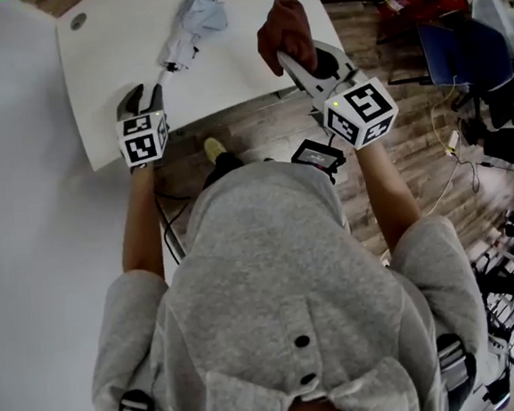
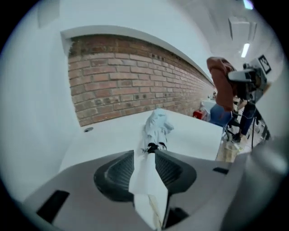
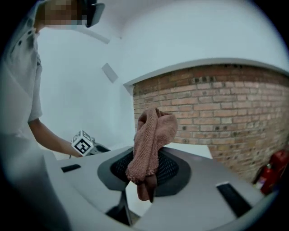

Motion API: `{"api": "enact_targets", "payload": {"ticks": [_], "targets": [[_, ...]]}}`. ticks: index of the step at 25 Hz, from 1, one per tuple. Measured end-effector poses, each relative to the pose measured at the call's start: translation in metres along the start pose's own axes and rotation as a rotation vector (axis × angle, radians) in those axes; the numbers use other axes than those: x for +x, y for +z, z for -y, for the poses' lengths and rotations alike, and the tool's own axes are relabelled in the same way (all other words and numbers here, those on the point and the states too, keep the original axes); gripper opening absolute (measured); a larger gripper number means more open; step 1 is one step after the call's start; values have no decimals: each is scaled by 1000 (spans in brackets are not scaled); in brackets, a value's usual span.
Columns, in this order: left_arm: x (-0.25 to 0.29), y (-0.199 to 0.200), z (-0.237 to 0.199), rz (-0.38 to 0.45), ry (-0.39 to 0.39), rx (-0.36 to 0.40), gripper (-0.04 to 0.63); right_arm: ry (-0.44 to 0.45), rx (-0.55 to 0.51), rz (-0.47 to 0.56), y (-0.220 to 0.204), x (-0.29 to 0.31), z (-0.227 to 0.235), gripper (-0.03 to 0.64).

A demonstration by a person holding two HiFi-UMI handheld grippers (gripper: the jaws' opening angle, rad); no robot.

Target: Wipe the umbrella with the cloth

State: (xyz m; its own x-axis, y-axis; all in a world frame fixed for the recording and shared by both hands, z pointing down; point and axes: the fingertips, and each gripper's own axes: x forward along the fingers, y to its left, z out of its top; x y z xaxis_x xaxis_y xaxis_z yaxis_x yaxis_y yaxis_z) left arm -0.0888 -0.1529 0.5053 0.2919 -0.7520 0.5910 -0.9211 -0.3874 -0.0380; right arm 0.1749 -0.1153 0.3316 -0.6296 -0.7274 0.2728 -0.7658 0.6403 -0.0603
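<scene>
1. Umbrella (image 1: pixel 190 27): it is folded, pale, and lies on the white table (image 1: pixel 109 43), with its bunched canopy at the far end and its white handle end pointing back at the person.
2. The left gripper (image 1: pixel 150 91) has its jaws partly closed on that handle end, pads pressing on both sides. I judge this grip is meant to steady the umbrella for wiping.
3. The right gripper (image 1: pixel 296 58) is clamped on a brown cloth (image 1: pixel 285 29), which sticks up in a bunch beyond the jaws, ready to be used as a pad.
4. The left forearm reaches forward with its gripper tilted down at the table.
5. The right gripper is held near level over the table's near edge, well apart from the umbrella, so wiping has not begun.
</scene>
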Motion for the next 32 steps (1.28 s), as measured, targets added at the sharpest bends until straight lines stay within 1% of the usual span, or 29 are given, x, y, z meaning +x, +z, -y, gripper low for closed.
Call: {"api": "enact_targets", "payload": {"ticks": [1, 3, 5, 7, 10, 12, 14, 17, 21, 25, 27, 32], "targets": [[-18, 8, -1, 39, 27, -23, 151, -41, -46, 13, 5, -19, 4, 101], [-58, 24, 7, 127, 78, -53, 28, -103, -84, 47, 14, -55, 8, 101], [-100, 41, 30, 210, 118, -67, 15, -149, -72, 86, 21, -91, 9, 101], [-141, 55, 62, 276, 141, -85, 15, -198, -49, 116, 22, -124, 11, 100], [-183, 65, 115, 341, 159, -116, 15, -243, -19, 141, 13, -163, 11, 100], [-197, 67, 147, 362, 147, -126, 15, -249, -6, 150, 6, -181, 10, 100], [-205, 70, 174, 382, 120, -125, 15, -248, -8, 157, 3, -195, 10, 100], [-208, 71, 200, 401, 81, -136, 15, -239, -17, 161, -3, -207, 10, 100], [-211, 78, 218, 419, 70, -128, 15, -234, -20, 165, -10, -220, 14, 100], [-213, 80, 234, 412, 52, -88, 15, -243, -28, 164, -13, -232, 16, 100], [-208, 83, 238, 412, 44, -69, 15, -248, -31, 162, -16, -232, 18, 100], [-202, 84, 241, 412, 24, -50, 15, -267, -22, 156, -23, -231, 23, 100]]}}
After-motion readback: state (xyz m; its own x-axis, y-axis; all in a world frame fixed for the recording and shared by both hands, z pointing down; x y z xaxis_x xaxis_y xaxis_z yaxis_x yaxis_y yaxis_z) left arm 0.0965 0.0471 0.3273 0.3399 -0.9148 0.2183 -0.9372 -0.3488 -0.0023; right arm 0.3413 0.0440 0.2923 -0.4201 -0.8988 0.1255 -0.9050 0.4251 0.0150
